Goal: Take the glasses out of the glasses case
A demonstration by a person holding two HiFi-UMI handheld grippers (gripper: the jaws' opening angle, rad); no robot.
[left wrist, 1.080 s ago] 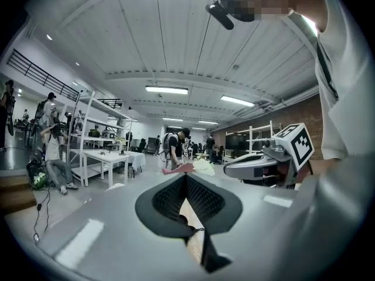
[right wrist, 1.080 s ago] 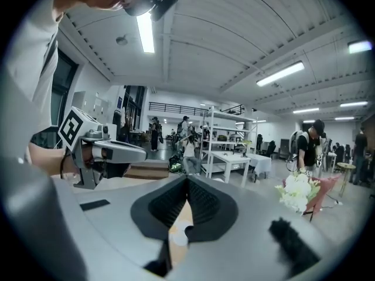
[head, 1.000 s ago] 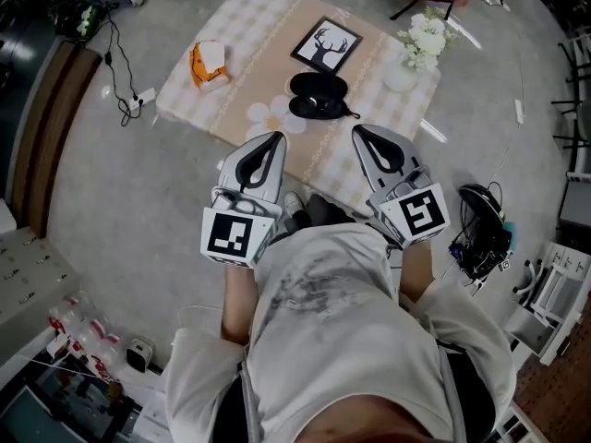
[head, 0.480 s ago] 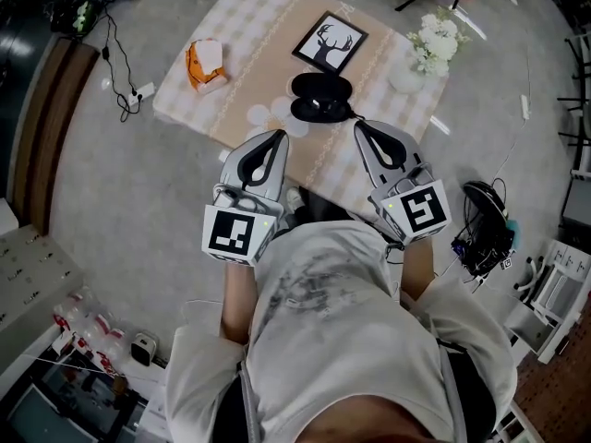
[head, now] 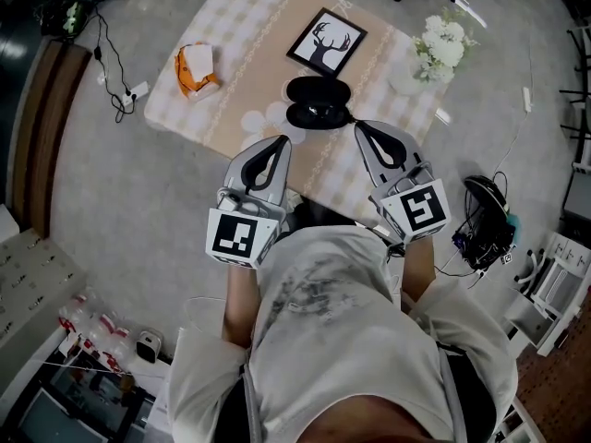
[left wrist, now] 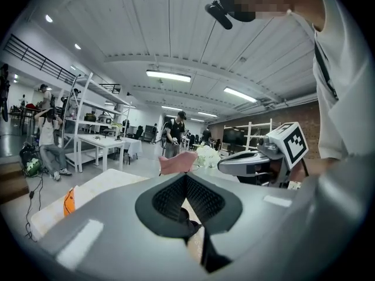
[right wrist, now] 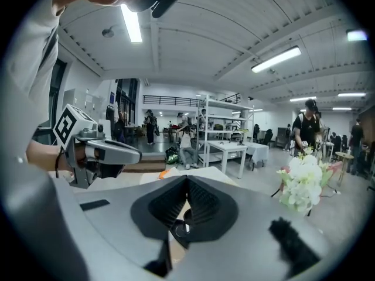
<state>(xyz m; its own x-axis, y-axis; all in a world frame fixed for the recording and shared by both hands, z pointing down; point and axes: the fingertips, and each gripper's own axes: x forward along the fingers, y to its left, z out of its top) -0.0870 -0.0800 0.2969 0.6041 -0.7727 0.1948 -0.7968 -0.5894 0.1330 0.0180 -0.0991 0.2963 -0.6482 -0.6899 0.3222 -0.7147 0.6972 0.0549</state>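
A black glasses case lies open on the checked tablecloth, and something shiny shows in its near half. Both grippers hover side by side at the table's near edge, short of the case. My left gripper is shut and empty, its tip below and left of the case. My right gripper is shut and empty too, its tip just right of the case's near end. In the left gripper view the jaws meet at the tip. The right gripper view shows its jaws closed, with the dark case showing through the gap.
On the cloth stand a framed deer picture behind the case, white flowers in a vase at the right and an orange-and-white object at the left. A white flower-shaped mat lies left of the case. Cables and dark gear lie on the floor.
Both grippers have moved forward and a little down towards the table's near edge, closer to the case. Their jaws have stayed shut.
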